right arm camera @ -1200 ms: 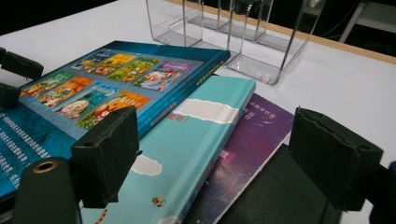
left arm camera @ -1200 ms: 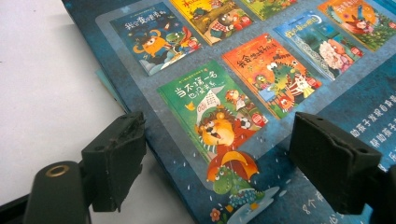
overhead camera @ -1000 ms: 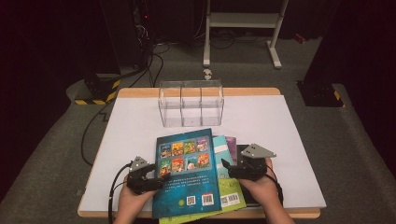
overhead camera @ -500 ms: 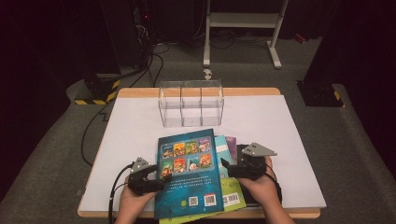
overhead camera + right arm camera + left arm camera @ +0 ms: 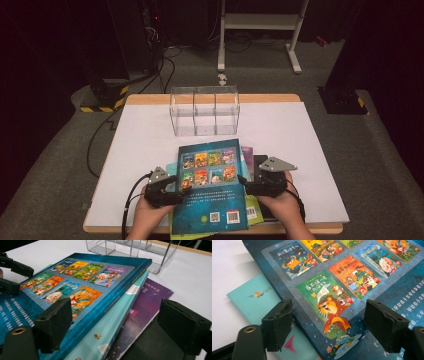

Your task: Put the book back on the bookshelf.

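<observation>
On the white table, low in the frame's centre, I see the blue book topping a stack. My left gripper and right gripper straddle its edges, jaws wide, gripping nothing; the right's just narrowed slightly.

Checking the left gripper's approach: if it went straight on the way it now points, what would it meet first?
Most likely the dark blue book: the left gripper points down at its cover, jaws open astride its edge over the teal book. Depth is unclear.
</observation>
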Tool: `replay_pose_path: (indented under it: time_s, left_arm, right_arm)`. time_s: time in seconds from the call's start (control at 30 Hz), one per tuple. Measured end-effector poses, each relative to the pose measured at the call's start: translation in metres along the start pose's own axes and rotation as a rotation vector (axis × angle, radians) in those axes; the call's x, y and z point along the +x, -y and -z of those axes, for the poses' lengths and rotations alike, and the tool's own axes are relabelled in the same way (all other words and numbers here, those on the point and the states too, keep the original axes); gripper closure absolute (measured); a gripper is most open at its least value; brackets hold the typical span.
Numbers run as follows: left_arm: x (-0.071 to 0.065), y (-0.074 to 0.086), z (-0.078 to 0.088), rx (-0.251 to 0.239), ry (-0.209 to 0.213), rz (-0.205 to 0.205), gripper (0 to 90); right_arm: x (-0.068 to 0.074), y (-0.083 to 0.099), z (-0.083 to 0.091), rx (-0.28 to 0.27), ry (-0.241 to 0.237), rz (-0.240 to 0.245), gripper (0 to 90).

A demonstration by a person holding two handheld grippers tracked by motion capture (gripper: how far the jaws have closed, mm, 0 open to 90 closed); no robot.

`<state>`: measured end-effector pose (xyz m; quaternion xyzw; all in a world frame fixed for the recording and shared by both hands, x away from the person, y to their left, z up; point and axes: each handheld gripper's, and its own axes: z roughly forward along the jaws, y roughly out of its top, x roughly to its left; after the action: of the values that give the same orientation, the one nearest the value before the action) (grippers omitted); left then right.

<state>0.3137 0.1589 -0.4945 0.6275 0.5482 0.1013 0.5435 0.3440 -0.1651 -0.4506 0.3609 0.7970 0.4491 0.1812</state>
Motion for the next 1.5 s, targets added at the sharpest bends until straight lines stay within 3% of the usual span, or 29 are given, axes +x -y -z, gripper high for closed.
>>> replay_pose_path:
  time_s: [0.07, 0.33, 0.73, 1.0, 1.17, 1.33, 1.5]
  left_arm:
    - [-0.004, -0.001, -0.003, -0.007, 0.007, 0.011, 23.6]
    - [-0.017, -0.003, -0.015, -0.006, 0.028, -0.018, 23.0]
    - [-0.036, -0.004, -0.029, 0.002, 0.079, -0.052, 22.8]
    - [-0.036, -0.004, -0.03, -0.001, 0.092, -0.053, 22.4]
    - [-0.029, -0.004, -0.025, 0.019, 0.108, -0.004, 22.3]
    - [-0.026, 0.0, -0.017, 0.047, 0.115, -0.008, 23.5]
    - [-0.027, 0.004, -0.012, 0.038, 0.107, -0.019, 22.8]
  right_arm:
    - [-0.001, 0.003, 0.002, 0.003, 0.0, -0.004, 14.0]
    - [0.0, 0.012, 0.008, 0.036, 0.001, -0.046, 15.8]
    - [-0.005, 0.022, 0.021, 0.024, -0.007, -0.112, 18.2]
    - [-0.003, 0.024, 0.019, 0.033, -0.035, -0.129, 17.4]
    - [-0.003, 0.021, 0.016, 0.052, -0.051, -0.136, 18.7]
    - [-0.006, 0.014, 0.011, 0.056, -0.041, -0.137, 25.5]
    - [-0.009, 0.008, 0.004, 0.061, -0.039, -0.124, 27.3]
